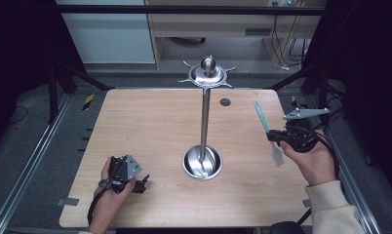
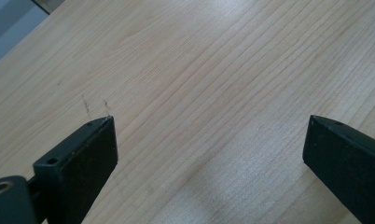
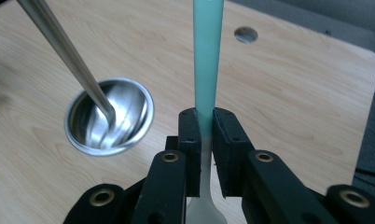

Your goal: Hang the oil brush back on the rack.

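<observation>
A steel utensil stand rises from a round bowl-like base (image 1: 202,162) (image 3: 109,116) at the table's middle; its pole (image 1: 204,124) (image 3: 64,46) carries a hooked disc top (image 1: 207,74). My right gripper (image 1: 277,137) (image 3: 205,122) is held above the table's right side, shut on a utensil with a teal handle (image 1: 260,115) (image 3: 208,51) and a pale grey head end (image 1: 277,155) (image 3: 205,200). Its handle points away from me. My left gripper (image 1: 144,183) (image 2: 209,123) rests low at the front left, open, with bare wood between its fingers (image 2: 90,154).
The wooden table (image 1: 150,126) has a small round hole (image 1: 225,102) (image 3: 246,34) near its far edge. Dark frame posts and metal rails flank both sides. A wooden cabinet stands beyond the table.
</observation>
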The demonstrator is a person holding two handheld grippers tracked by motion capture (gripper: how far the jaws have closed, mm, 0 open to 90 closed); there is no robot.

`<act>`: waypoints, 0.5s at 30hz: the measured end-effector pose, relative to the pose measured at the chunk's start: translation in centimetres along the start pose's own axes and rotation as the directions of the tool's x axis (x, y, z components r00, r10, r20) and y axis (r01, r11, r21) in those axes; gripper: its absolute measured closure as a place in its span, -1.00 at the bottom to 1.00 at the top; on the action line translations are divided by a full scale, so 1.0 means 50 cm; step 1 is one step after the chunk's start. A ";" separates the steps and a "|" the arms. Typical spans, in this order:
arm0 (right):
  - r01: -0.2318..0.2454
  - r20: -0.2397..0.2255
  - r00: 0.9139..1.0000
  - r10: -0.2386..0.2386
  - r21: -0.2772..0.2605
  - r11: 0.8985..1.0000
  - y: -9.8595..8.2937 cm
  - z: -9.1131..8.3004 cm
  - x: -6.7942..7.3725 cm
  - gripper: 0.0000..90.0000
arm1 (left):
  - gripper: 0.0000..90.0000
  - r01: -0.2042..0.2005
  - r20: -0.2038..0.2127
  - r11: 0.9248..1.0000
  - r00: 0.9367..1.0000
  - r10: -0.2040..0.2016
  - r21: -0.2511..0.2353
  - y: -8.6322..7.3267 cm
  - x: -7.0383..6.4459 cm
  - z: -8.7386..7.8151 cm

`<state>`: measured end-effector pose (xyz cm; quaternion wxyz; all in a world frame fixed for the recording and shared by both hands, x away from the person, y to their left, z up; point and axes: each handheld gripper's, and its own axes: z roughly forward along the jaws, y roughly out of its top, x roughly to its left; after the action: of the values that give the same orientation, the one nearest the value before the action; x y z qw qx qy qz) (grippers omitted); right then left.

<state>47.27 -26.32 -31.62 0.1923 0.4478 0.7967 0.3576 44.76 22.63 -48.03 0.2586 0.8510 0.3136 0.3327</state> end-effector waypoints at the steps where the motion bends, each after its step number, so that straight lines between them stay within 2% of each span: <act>1: -0.001 -0.010 1.000 0.000 -0.019 1.000 0.002 -0.004 0.002 0.83 | -0.94 -0.002 0.001 1.000 1.000 0.002 0.001 0.000 0.000 0.000; 6: 0.001 -0.026 1.000 -0.003 -0.091 0.996 0.009 -0.028 0.016 0.83 | -0.94 -0.004 0.001 1.000 1.000 0.004 -0.001 0.002 -0.002 0.001; 15: 0.016 -0.028 0.999 -0.021 -0.168 0.986 0.021 -0.059 0.030 0.83 | -0.94 -0.002 0.000 1.000 1.000 0.002 0.000 0.001 0.000 0.000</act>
<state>45.24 -25.84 -28.84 0.2209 0.4171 0.7706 0.4282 44.77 22.59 -48.03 0.2584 0.8512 0.3128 0.3330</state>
